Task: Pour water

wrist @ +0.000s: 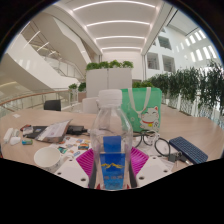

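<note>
We see the tool [112,165] pinching a clear plastic bottle [112,140]: both pink pads [87,160] press on its sides, one on each. The bottle stands upright between the fingers, with a blue label [112,147] round its middle and a white cap [110,98] on top. We can't tell the water level inside.

Just left of the fingers, a white bowl [47,157] sits on the counter [190,128]. Near it lies a jumble of small items [72,147], too small for us to name. Further left, a dark tablet-like slab [52,130] and some papers [12,135].

Just right of the fingers, a dark keyboard-like thing [187,149] lies flat at an angle on the counter. Between it and the bottle, some cable or eyeglass-like loops [150,138]; we can't tell which.

Behind the bottle, a green and white bag [141,106] stands upright, with a white box [92,104] to its left.

Beyond the counter, a white planter [109,80] with green plants [109,65] on top. A row of tall plants [195,90] runs along the right side. Left side: curved white balconies [35,55] of an atrium. Overhead, a ceiling with long light strips [117,22]; windows [198,47] on the far right wall.
</note>
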